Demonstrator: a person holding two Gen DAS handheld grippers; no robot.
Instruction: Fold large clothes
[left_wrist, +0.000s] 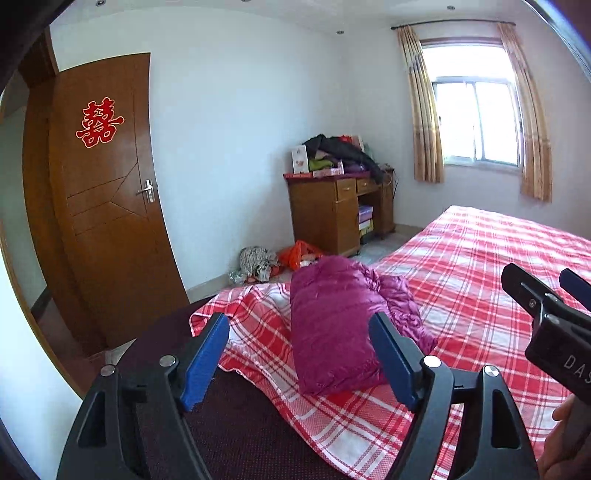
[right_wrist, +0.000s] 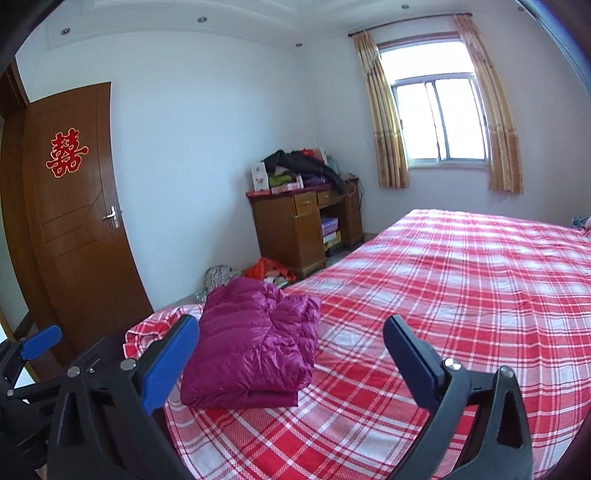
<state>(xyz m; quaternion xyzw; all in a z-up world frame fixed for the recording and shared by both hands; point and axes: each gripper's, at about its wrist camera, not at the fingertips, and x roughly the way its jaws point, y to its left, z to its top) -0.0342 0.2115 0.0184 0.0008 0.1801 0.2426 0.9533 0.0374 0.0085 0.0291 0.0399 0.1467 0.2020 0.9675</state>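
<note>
Folded magenta puffer jacket (right_wrist: 251, 347) lies on the red plaid sheet (right_wrist: 443, 288), near the bed's corner, in a compact stack with the smooth fold edge facing the cameras. Not held by anything.

Right gripper (right_wrist: 291, 363): jaws spread wide, nothing between the pads. Jacket sits just past the left blue finger (right_wrist: 170, 365) and a bit inside the gap, beyond the tips, no contact visible. Right finger is well apart from it, over bare sheet.

Left gripper (left_wrist: 299, 363): jaws apart, empty. Jacket lies ahead between the two blue pads, closer to the right-side pad (left_wrist: 393, 360), which overlaps its edge in view; contact cannot be told. Left-side pad is over the sheet's turned-back corner and dark mattress (left_wrist: 240, 424).

Right gripper's body also shows at the left view's right edge, with a bit of a hand (left_wrist: 565, 439) below it.

Beyond the tips: wooden door (right_wrist: 74, 229), cluttered desk (right_wrist: 295, 229), curtained window (right_wrist: 439, 118).
</note>
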